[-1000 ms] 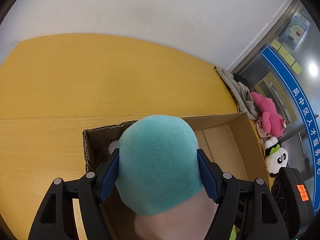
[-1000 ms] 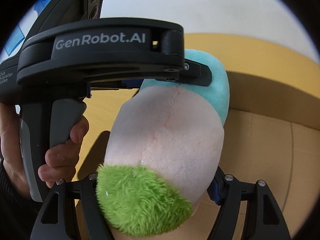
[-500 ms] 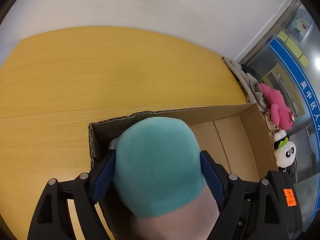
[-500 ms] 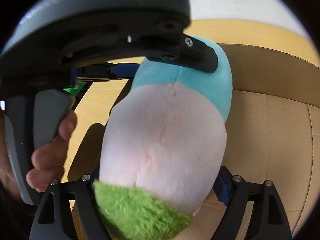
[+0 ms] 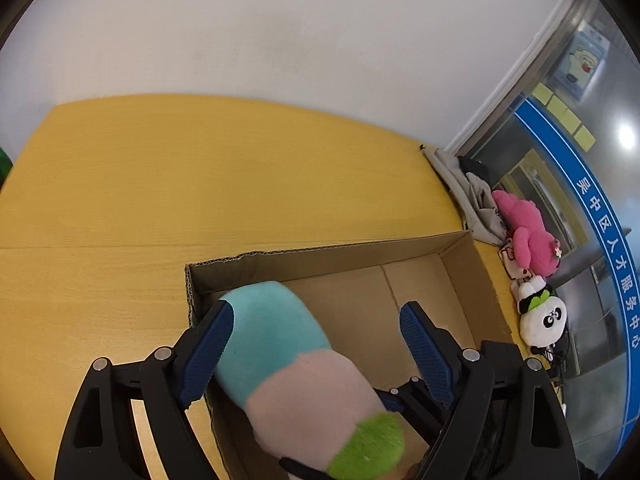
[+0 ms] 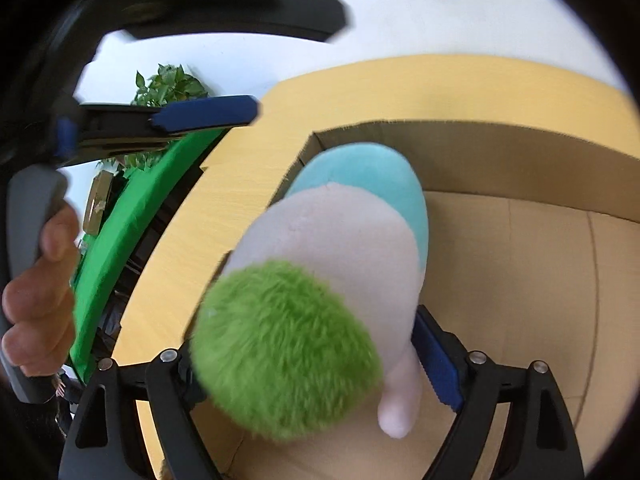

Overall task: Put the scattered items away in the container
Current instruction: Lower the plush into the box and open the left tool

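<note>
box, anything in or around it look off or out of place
The plush lies slanted against the left wall of the box, not flat. A pink toy and a panda still sit outside, past its right side.

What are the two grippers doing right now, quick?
Left gripper: open, just released the plush toy.
Right gripper: opening too; toy between its fingers.

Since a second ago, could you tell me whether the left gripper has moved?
Yes. The left gripper has lifted off the plush toy, seen against the cardboard box; its jaws have just been opening.
</note>
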`<state>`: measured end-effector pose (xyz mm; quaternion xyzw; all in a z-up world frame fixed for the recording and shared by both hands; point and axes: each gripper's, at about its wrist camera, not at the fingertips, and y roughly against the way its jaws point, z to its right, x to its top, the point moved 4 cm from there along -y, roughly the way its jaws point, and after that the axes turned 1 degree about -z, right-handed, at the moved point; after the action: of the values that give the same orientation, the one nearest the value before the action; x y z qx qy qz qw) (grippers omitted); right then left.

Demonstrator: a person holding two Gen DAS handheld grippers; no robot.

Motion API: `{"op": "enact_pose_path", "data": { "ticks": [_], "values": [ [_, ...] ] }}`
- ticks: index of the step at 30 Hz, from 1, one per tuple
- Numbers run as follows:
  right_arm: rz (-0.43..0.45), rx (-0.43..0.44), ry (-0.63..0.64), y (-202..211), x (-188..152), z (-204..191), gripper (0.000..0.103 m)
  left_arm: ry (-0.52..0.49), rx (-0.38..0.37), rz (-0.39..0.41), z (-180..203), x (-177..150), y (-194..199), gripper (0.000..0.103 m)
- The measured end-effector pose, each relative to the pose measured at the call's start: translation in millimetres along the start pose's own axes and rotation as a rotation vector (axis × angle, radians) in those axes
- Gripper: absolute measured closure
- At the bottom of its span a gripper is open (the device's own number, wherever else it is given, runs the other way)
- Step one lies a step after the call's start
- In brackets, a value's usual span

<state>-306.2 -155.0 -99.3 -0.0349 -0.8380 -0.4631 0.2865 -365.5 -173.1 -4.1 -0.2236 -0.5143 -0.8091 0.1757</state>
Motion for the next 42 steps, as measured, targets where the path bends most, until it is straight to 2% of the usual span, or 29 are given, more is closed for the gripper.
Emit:
{"op": "enact_pose_path", "data": {
  "ticks": [3,5,6,8,10,12,14,16,17,19,22,28,29,31,34,37,42],
  "values": [
    [0.028,0.019,-0.014,16.8,-1.0,-1.4,0.016,-0.039,0.013,0.041,19.4,-10.0,31.9,0.014],
    [0.026,0.025,-0.024,33.6,13.4,30.2,0.015,-0.053,0.005,0.078,31.9,-19.9,54.3,0.011],
    [0.024,0.027,-0.021,37.6,20.3,26.1,0.015,-0.050,0.007,0.095,36.0,-25.6,64.9,0.009],
    [0.026,0.010,0.006,40.3,14.0,44.0,0.015,-0.041,0.016,0.113,40.9,-36.7,80.7,0.008],
    [0.021,-0.018,0.033,43.7,9.9,30.4,0.015,-0.043,0.018,0.128,46.5,-51.0,94.5,0.008],
    [-0.007,-0.020,0.045,54.3,-8.7,18.6,0.016,-0.043,0.007,0.135,50.6,-65.7,103.3,0.008],
    [-0.030,-0.036,0.067,65.3,-31.9,14.8,0.022,-0.032,0.000,0.125,51.6,-78.4,103.1,0.008],
    [-0.063,-0.051,0.070,67.6,-44.6,16.0,0.038,-0.019,0.002,0.109,49.9,-88.3,98.4,0.008],
    [-0.080,-0.043,0.061,71.6,-50.8,16.1,0.041,-0.008,0.007,0.104,48.4,-94.1,94.2,0.008],
    [-0.114,-0.028,0.055,66.8,-59.7,13.6,0.054,0.003,0.001,0.102,47.5,-103.8,90.2,0.008],
    [-0.124,-0.007,0.058,55.4,-60.4,8.9,0.061,0.035,-0.027,0.116,47.9,-118.6,89.5,0.008],
    [-0.086,0.048,0.047,59.0,-50.4,5.5,0.060,0.098,-0.044,0.146,49.8,-151.2,97.6,0.008],
    [-0.086,0.050,0.066,63.4,-54.4,1.5,0.057,0.106,-0.046,0.152,51.5,-158.8,99.9,0.008],
    [-0.061,0.027,0.102,81.3,-67.8,-4.4,0.036,0.116,-0.051,0.163,55.3,-172.6,104.2,0.007],
    [0.017,0.010,0.125,124.4,-92.3,-1.0,0.026,0.090,-0.021,0.179,68.9,-196.5,111.9,0.007],
    [0.090,-0.050,0.122,175.6,-123.1,15.4,0.023,0.074,-0.024,0.213,84.3,-221.8,123.9,0.004],
    [0.169,-0.198,0.106,240.1,-160.2,44.2,0.023,0.072,0.031,0.265,107.8,-260.7,133.3,0.001]
  ]
}}
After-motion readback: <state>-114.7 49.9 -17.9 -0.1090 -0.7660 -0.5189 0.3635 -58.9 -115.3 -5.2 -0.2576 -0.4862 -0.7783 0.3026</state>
